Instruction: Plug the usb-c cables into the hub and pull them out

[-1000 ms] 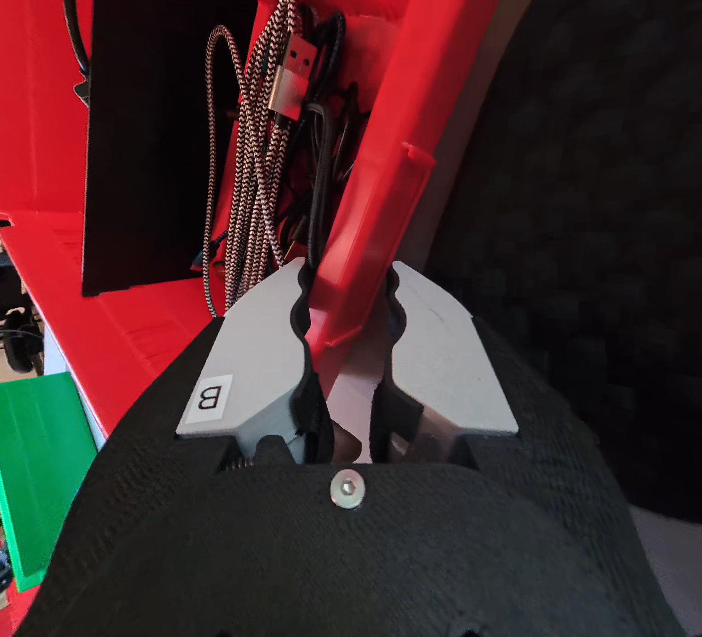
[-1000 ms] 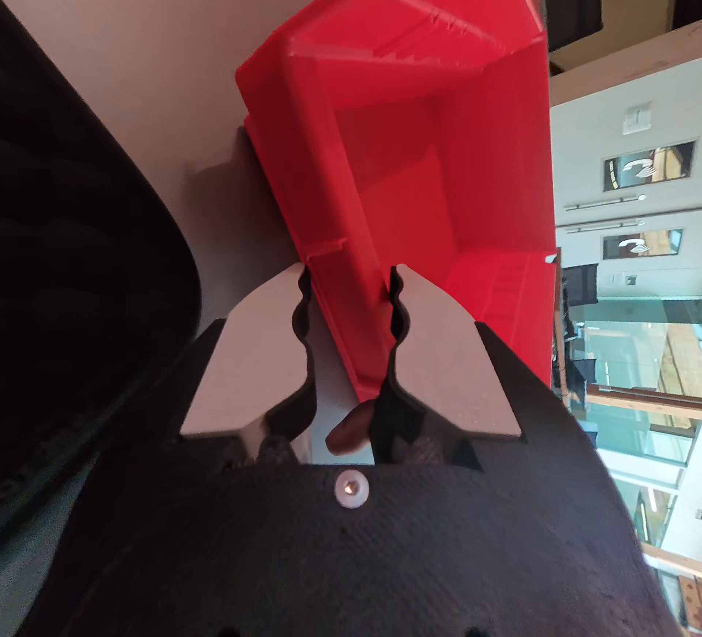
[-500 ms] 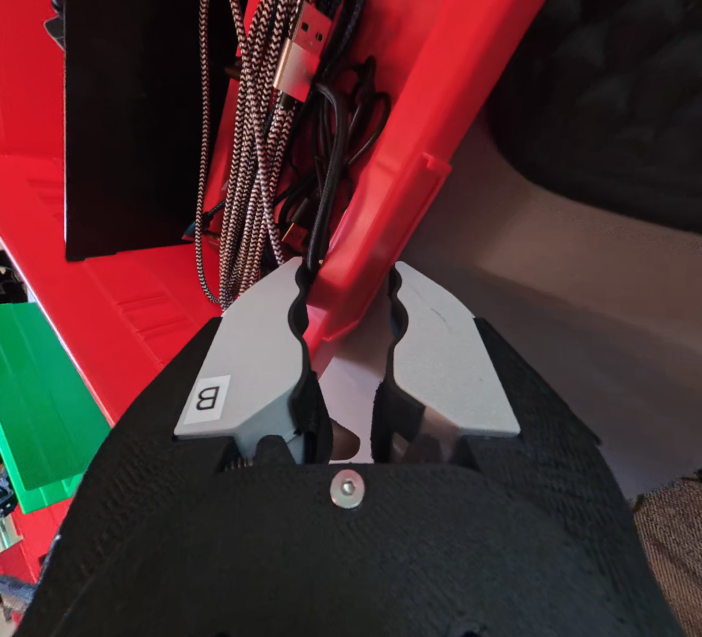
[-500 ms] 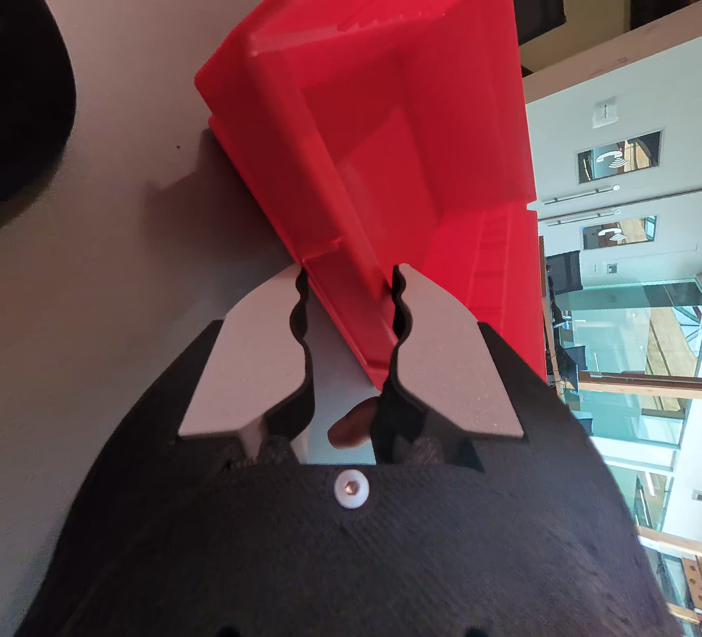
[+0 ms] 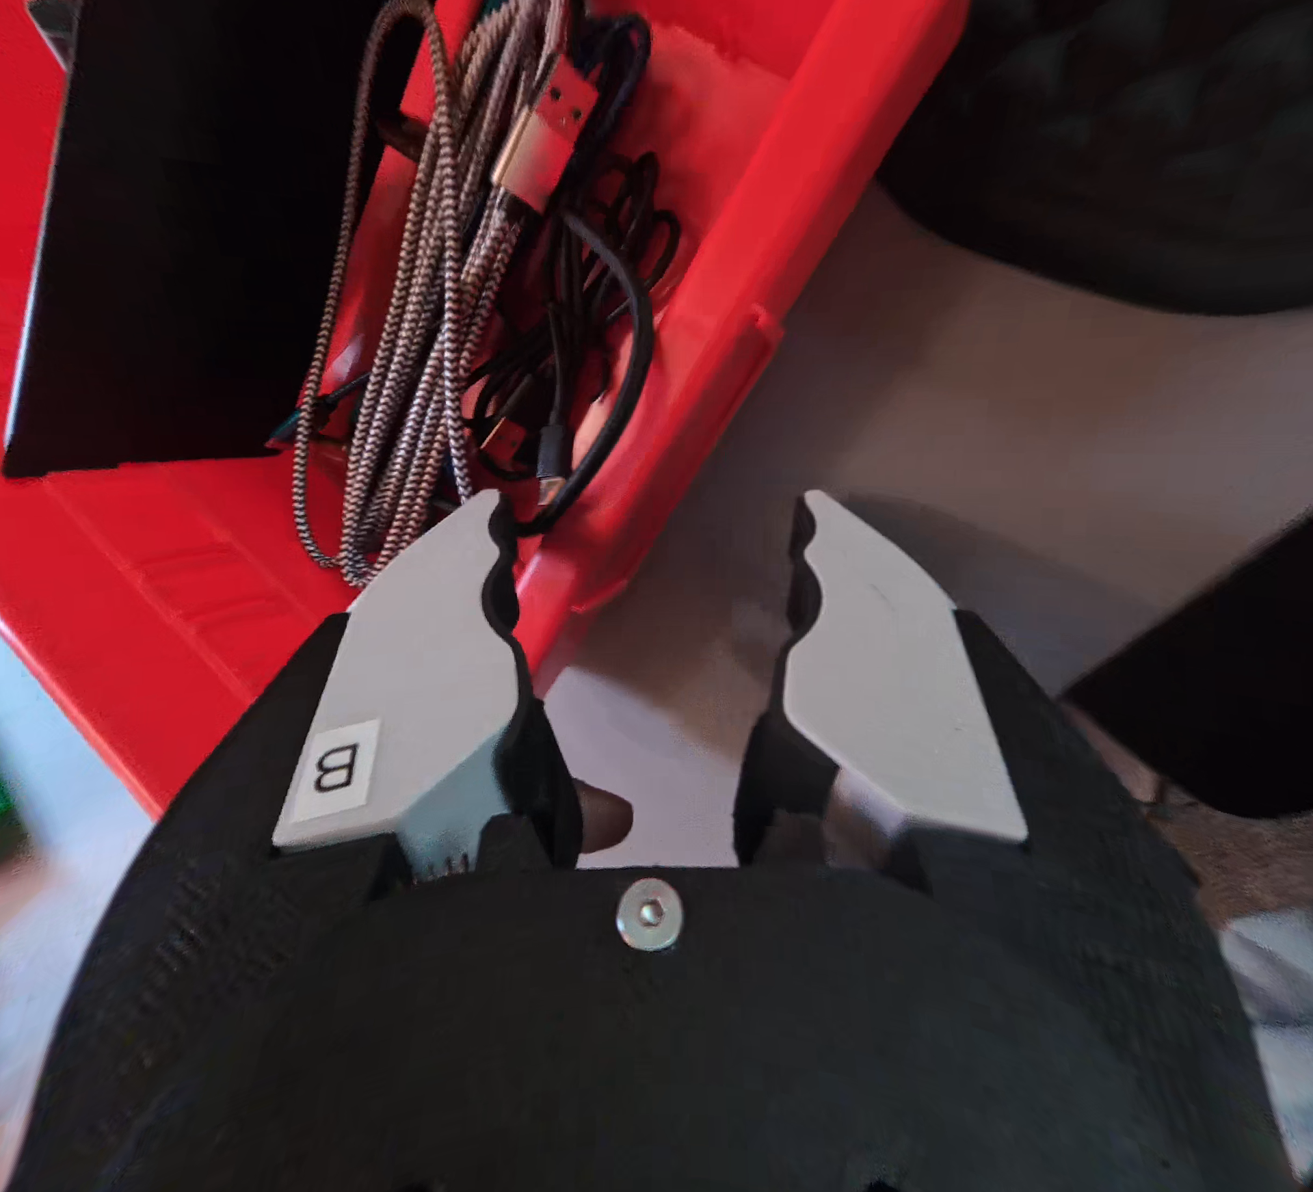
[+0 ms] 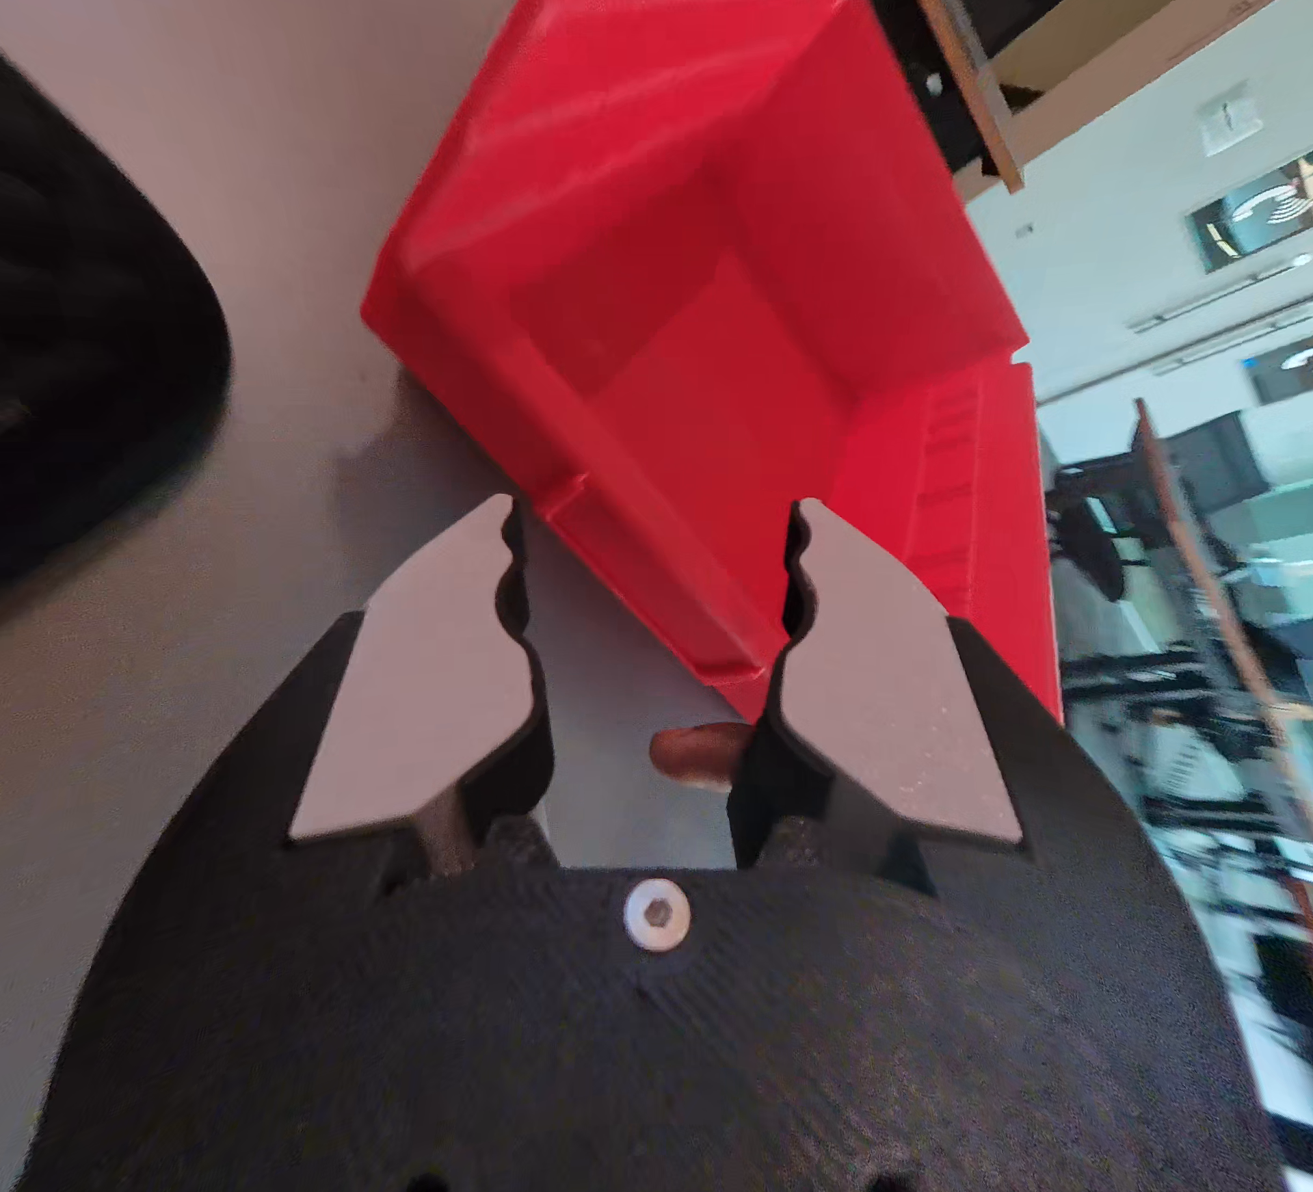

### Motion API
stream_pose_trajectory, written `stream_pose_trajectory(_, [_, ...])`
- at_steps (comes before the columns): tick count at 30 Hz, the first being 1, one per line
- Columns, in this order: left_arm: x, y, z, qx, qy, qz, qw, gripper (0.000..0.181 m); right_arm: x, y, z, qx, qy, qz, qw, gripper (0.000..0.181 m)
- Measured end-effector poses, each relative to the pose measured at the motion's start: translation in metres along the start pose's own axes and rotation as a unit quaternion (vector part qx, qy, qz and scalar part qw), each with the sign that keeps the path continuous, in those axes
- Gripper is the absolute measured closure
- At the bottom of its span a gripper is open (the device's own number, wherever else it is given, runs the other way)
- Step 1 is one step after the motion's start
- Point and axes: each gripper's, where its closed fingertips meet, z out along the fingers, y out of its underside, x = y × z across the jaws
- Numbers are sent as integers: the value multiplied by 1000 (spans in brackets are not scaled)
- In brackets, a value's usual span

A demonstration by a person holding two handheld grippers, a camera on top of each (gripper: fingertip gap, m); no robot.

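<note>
Left wrist view: left gripper (image 5: 650, 504) wide open, holding nothing, one finger (image 5: 426, 625) touching the red bin (image 5: 803, 177) wall. Cables (image 5: 455, 277) piled inside, just past that finger and off to its side, not between the jaws. Probably kept in the bin so none get lost. Black box (image 5: 213, 163) beside the cables. No hub seen.

Right wrist view: right gripper (image 6: 654, 504) open too, gripping nothing, spread around a corner of an empty bin (image 6: 710, 319) on a grey table (image 6: 249, 92). No cables here.
</note>
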Motion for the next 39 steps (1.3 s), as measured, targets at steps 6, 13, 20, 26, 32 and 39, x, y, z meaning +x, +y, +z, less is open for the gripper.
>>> stream_pose_trajectory(6, [1,-70,-71,261,-3,-4,965,96,55,-80,-77,299,5,233,926,89])
stream_pose_trajectory(13, [-59,-122,-90,326,-39,-16,944,106,126,-94,-173,590,38,434,680,70])
stream_pose_trajectory(20, [-92,-147,-19,217,80,59,971,119,133,-81,-180,581,103,412,694,80])
stream_pose_trajectory(26, [-97,-125,30,88,202,79,972,137,134,-76,-176,582,105,420,688,82])
stream_pose_trajectory(32, [-109,-128,27,106,174,108,973,179,130,-79,-168,573,98,418,698,85])
stream_pose_trajectory(39, [-159,-177,-49,293,36,47,954,179,124,-87,-162,569,87,416,704,89])
